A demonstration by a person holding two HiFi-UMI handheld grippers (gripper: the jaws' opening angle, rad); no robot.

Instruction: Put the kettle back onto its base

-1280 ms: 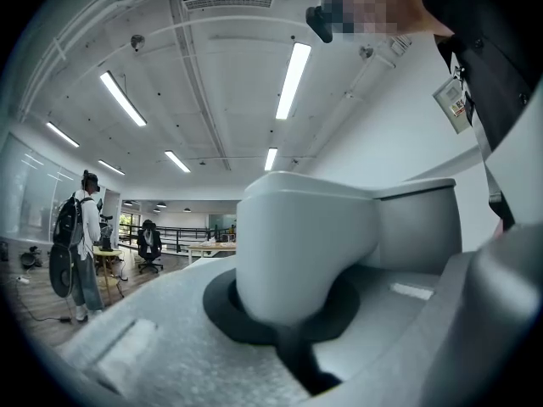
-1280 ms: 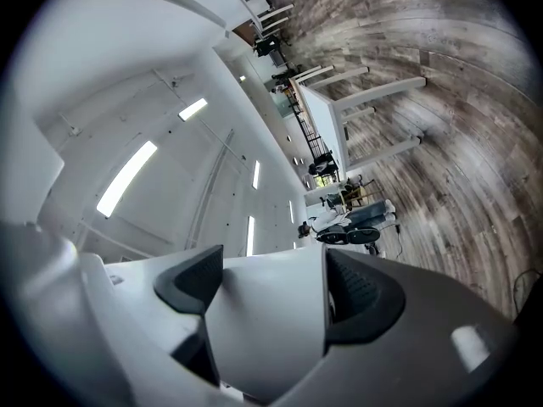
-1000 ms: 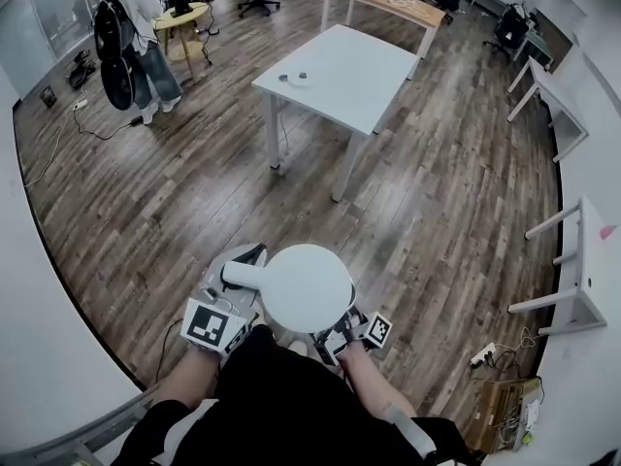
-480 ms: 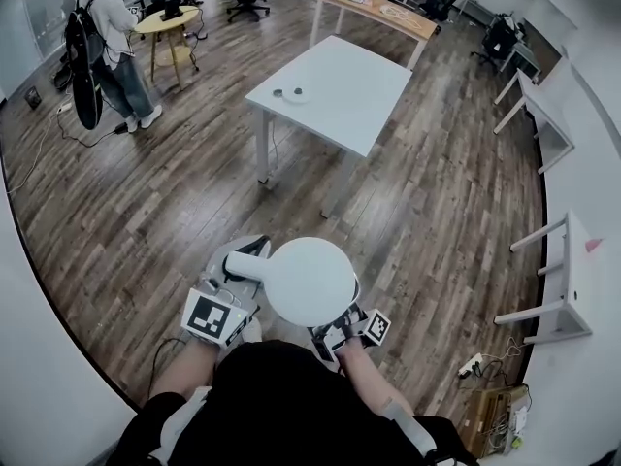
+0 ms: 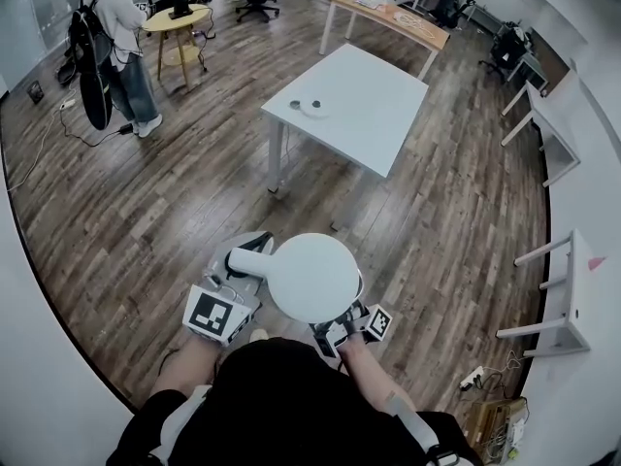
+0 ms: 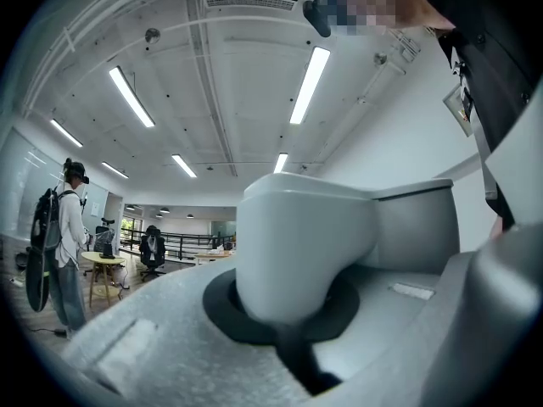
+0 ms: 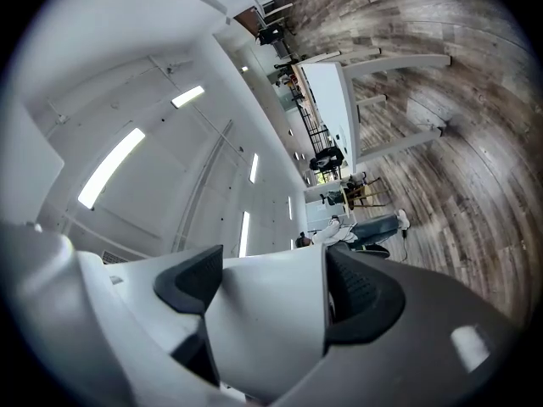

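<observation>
Kettle (image 5: 310, 277) is mid-carry, held in the air just in front of the person's body, over the floor (image 5: 165, 202) and well apart from the bench (image 5: 374, 115). Since a second ago the bench has slid lower and slightly right in the head view, so the person has walked closer. The grip looks the same throughout. Left gripper (image 6: 288, 299) has its jaws closed on the kettle's white handle. Right gripper (image 7: 271, 291) has its jaws clamped on a white part of the kettle on the side away from the handle; exactly which part is unclear. A flat round thing, likely the base (image 5: 312, 106), lies toward the bench's near-left corner, a little in from both edges. Judgement: this is the transport step, with the approach shortening but the kettle not yet over the bench, so nothing is placed. The room is an open office with a wood-plank floor. A person with a backpack (image 5: 109, 27) stands far left by a small round table (image 5: 180, 17). More white tables (image 5: 568, 289) line the right wall, and a cardboard box (image 5: 495, 417) sits bottom right.
</observation>
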